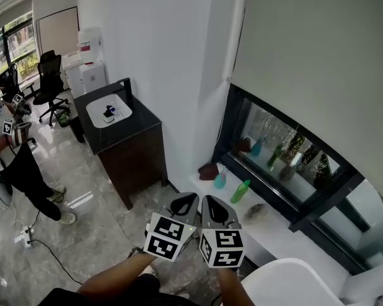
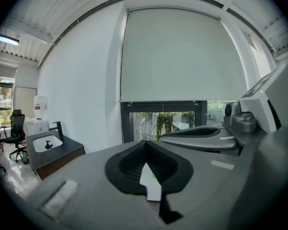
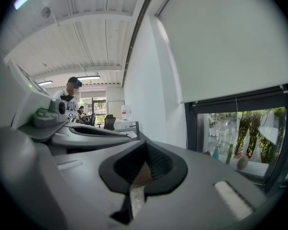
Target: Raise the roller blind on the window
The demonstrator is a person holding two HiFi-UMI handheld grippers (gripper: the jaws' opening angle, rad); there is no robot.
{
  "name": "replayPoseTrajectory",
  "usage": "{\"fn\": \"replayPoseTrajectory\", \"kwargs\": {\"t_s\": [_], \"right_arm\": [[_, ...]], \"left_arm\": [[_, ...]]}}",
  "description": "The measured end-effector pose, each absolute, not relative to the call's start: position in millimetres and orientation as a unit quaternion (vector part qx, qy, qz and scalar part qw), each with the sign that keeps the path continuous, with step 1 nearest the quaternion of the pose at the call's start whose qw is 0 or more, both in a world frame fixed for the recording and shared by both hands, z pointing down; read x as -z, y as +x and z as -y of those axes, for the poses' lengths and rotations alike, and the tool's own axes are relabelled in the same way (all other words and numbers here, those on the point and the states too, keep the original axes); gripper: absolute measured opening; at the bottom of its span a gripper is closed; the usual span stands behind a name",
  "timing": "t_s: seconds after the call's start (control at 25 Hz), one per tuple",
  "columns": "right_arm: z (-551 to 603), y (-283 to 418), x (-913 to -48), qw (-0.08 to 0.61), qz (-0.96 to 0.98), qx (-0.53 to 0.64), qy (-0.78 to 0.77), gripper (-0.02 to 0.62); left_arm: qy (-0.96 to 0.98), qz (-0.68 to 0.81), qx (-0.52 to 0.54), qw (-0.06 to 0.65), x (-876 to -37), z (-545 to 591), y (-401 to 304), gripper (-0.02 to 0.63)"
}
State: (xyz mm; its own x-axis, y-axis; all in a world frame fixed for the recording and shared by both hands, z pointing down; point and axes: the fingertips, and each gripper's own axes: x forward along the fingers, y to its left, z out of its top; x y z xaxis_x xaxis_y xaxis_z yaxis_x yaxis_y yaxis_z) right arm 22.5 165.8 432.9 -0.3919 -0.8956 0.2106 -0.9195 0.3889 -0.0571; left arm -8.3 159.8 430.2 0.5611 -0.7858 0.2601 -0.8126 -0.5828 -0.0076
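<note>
The pale roller blind [image 1: 319, 56] hangs over the upper part of the black-framed window [image 1: 287, 164], with its bottom edge well above the sill. It also fills the middle of the left gripper view as the blind [image 2: 182, 56] and the top right of the right gripper view as the blind [image 3: 230, 37]. Both grippers are held side by side low in the head view, some way short of the window. My left gripper [image 1: 186, 200] [image 2: 145, 143] is shut with nothing in it. My right gripper [image 1: 212, 203] [image 3: 145, 145] is shut and empty too.
Several bottles [image 1: 240, 191] and small items stand on the white sill [image 1: 274, 231]. A dark cabinet with a sink [image 1: 118, 132] stands left of the window against the white wall. A person [image 1: 13, 152] stands at the far left, near an office chair [image 1: 48, 85]. A white rounded object [image 1: 287, 282] is at the lower right.
</note>
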Motion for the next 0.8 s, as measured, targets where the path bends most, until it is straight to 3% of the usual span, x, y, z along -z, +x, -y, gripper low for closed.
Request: {"fn": "replayPoseTrajectory", "kwargs": {"t_s": [0.8], "right_arm": [[21.8,9.9,-451.4,0.091,0.806,-0.094,0.577,-0.006]], "left_arm": [[0.897,0.421,-0.110,0.078,-448.5,40.3,-20.6,-0.008]]}}
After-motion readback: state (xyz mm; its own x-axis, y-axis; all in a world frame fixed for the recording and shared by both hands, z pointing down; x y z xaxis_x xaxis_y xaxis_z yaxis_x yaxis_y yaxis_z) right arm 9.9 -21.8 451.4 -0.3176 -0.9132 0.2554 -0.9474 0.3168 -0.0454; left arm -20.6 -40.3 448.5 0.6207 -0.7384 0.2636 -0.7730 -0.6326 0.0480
